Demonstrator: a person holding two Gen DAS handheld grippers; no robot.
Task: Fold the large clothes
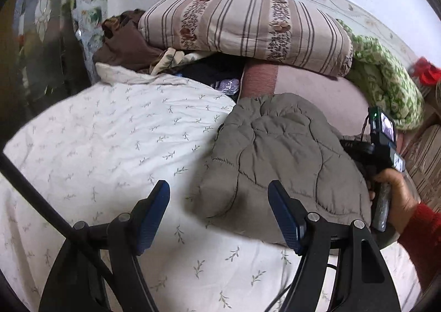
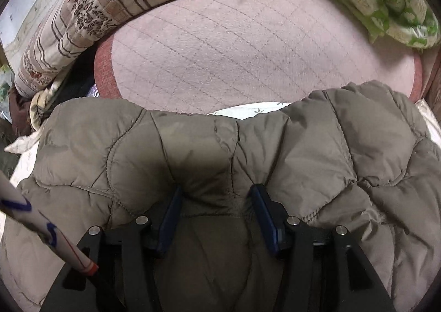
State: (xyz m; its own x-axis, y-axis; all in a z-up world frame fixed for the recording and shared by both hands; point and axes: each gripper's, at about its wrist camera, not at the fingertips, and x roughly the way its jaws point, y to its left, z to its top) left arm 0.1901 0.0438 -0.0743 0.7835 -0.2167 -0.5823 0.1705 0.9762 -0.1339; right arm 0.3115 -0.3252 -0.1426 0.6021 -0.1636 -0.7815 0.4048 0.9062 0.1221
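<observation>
Two fingers pinch jacket edge (bunched).

No legible text, brand or number in either view. Right-wrist view: white tube at lower left carries blue hand-drawn marks and a red line, not readable as letters. Left-wrist view: small pale digits on the black body of the right gripper, too small to read
</observation>
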